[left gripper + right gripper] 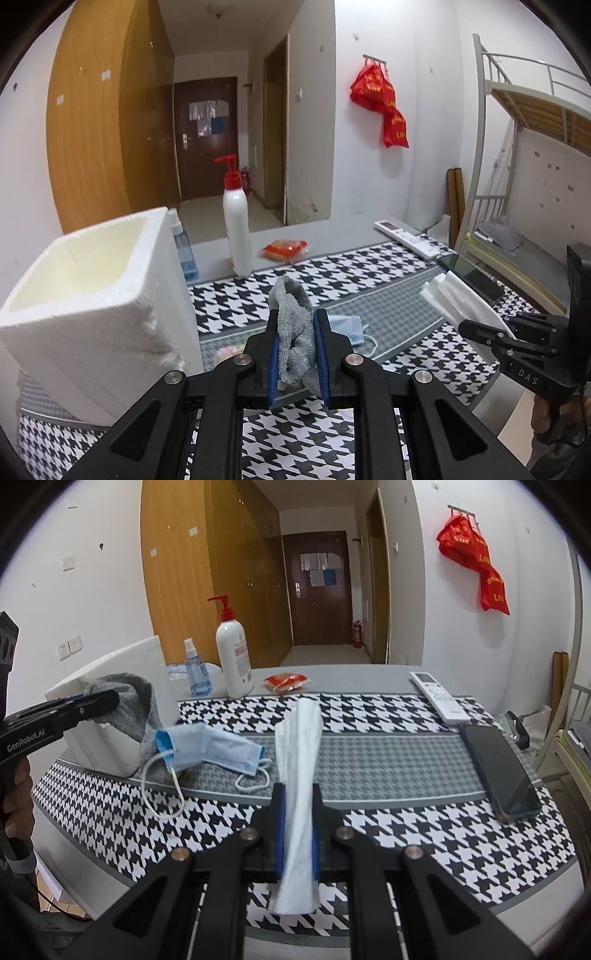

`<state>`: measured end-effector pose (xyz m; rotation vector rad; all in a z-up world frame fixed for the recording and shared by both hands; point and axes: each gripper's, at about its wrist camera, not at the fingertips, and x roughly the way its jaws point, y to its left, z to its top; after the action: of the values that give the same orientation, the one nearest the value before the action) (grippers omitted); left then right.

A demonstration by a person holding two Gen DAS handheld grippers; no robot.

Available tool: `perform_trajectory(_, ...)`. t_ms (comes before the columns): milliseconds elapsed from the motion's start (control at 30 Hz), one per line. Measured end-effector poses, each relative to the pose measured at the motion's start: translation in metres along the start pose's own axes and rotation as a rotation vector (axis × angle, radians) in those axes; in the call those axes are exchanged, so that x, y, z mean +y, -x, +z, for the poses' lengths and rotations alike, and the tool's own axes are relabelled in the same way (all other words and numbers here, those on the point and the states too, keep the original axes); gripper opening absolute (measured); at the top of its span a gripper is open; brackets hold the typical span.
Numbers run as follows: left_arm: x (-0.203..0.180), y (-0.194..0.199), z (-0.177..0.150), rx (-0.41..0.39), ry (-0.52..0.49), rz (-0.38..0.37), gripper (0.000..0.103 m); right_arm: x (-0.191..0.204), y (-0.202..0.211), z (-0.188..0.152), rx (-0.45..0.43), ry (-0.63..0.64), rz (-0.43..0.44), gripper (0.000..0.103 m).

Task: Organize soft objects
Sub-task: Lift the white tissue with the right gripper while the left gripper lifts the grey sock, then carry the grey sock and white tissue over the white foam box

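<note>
Holding one soft item per tool, the person keeps both loads lifted off the table. The left gripper is pressed together on a grey cloth, pinched near its middle so both ends flop free; in the right wrist view the cloth hangs just in front of the foam box. The open top of the box faces up, which suggests it is the bin for soft goods. The right gripper is clamped on a white folded bag, gripped along its length so it stays stiff and points forward. A face mask lies loose on the table beside the box, not yet collected. Hard items, namely bottle, spray, remote and phone, stand apart, probably outside the sort.
</note>
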<state>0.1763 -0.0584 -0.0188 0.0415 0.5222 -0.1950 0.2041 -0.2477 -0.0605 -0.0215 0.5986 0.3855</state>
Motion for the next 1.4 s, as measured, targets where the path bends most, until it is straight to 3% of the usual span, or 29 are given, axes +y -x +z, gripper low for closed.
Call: perform_trajectory(1400,0.011,0.044,0.031,-0.107,-0.023,0.106,0.018,0.051,0.023,0.061,-0.115,0.105,0.086,0.014)
